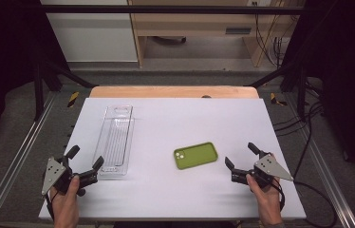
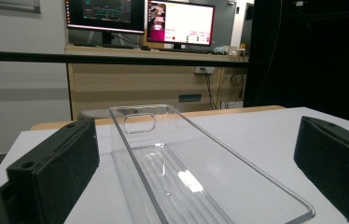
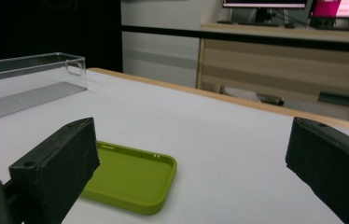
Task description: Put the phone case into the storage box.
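Black jaw pads rise nearest the lens in both gripper views, spread wide with nothing between them. From above, the left gripper (image 1: pixel 84 158) sits at about 8 o'clock on the white table (image 1: pixel 175 118), its jaws apart and empty, held by the person's left hand (image 1: pixel 65 202). Just beyond its tips, at about 9 o'clock, lies the clear plastic tray (image 1: pixel 115 140), long and narrow, running toward 12 o'clock. In the left gripper view the tray (image 2: pixel 196 177) lies between the two pads without touching either; its near end is cut off at the bottom edge, and its see-through walls are hard to trace against the table.

The right gripper (image 1: pixel 240 156) sits at about 4 o'clock, likewise spread and holding nothing, in the right hand (image 1: pixel 266 199). Near its tips, at about 5 o'clock from the table's middle, lies the green phone case (image 1: pixel 195 155), flat, with camera holes at its left end. In the right gripper view the case (image 3: pixel 130 179) shows its hollow side up, partly hidden behind the left pad.

Two monitors (image 2: pixel 179 22) stand on a desk beyond the table; their writing is too small to read. No brand or label can be read on the case or tray.
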{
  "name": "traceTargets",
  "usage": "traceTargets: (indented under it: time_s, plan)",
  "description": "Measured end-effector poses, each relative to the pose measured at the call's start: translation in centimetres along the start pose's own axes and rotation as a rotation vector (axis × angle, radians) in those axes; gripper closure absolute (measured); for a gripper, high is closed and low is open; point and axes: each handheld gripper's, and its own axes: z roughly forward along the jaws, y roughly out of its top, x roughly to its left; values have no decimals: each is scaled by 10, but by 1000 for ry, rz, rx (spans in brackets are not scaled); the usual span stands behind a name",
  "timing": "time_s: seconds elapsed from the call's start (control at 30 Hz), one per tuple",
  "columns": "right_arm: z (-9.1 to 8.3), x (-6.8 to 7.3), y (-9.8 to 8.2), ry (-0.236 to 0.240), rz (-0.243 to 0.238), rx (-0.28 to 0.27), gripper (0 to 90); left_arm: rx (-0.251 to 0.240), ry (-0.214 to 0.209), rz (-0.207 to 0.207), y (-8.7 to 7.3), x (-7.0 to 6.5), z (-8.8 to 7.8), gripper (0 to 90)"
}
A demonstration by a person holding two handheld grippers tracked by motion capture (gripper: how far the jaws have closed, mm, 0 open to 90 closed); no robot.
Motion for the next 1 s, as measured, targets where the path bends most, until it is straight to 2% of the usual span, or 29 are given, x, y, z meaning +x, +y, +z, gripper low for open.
traceTargets:
  time_s: [0.1, 0.27, 0.4, 0.47, 0.53, 0.63, 0.67, 0.87, 0.93, 1.0]
  plan:
    - [2, 0, -1, -6, 25, 26, 26, 0, 4, 3, 0, 0, -1, 0]
    - [1, 3, 2, 2, 3, 26, 32, 2, 9, 4, 0, 0, -1, 0]
    - [1, 10, 4, -6, -13, 51, 35, 9, 11, 14, 0, -1, -1, 0]
    - [2, 12, 6, 13, -6, 76, 37, 8, 9, 14, 0, -1, 0, 0]
    - [3, 14, 6, 12, -5, 88, 38, 10, 11, 15, 0, -1, 0, 0]
    - [5, 18, 7, 4, -22, 99, 45, 11, 13, 18, 0, -1, -1, 0]
    - [6, 19, 8, 8, -22, 106, 53, 21, 17, 40, -1, -1, 0, 0]
    - [13, 27, 20, 38, -17, 173, 57, 25, 14, 46, -1, -1, 2, 0]
    - [16, 28, 26, 18, -42, 195, 55, 21, 13, 37, -1, -2, 2, 0]
    - [17, 27, 32, 12, -27, 201, 52, 24, 8, 38, -1, -3, 3, 0]
